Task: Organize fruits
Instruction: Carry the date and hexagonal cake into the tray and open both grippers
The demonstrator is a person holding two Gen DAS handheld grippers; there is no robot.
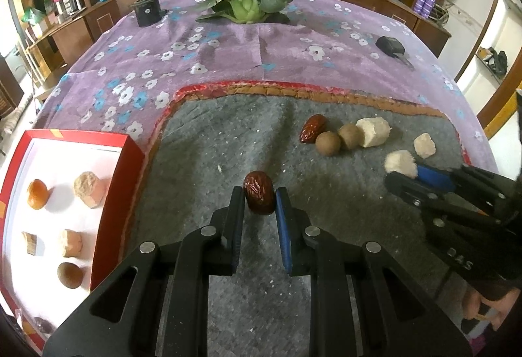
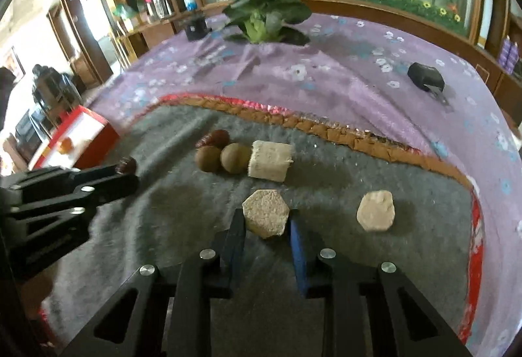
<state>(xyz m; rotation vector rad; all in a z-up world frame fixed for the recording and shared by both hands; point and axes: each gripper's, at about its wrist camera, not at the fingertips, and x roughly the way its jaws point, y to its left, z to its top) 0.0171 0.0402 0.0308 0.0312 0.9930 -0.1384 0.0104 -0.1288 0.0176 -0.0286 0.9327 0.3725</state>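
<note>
Mid-pickup on both sides, judging by the grips: left gripper (image 1: 260,198) clamped on a dark red date (image 1: 259,196), fingers (image 1: 235,207) pressed against its two flanks, date apparently just off the grey mat (image 1: 208,141) or barely touching it, hard to tell which. Right gripper (image 2: 267,220) closed on a pale hexagonal block (image 2: 266,217), fingers (image 2: 237,228) tight against its sides, block low over the same mat.

Taking the red tray (image 1: 132,158) as landmark: held date just right of the tray's near corner; held block well to the right of it, past the middle of the mat. Already inside the tray: an orange fruit (image 1: 38,194), three pale chunks, a small brown piece and a round brown fruit (image 1: 69,274). Left on the mat, far right of the tray: a second date (image 1: 312,128), two round brown fruits (image 1: 328,143), a large pale block (image 1: 372,132) and a small pale chunk (image 1: 424,145).

Next move, likely: lift and carry the date leftward over the tray wall, set down on a bare white patch clear of pieces already placed; right-hand block to follow without crossing the left arm.

Writing: only pale characters on the right gripper's body, seemingly "04S", seen sideways in the left view; no brand readable elsewhere.
</note>
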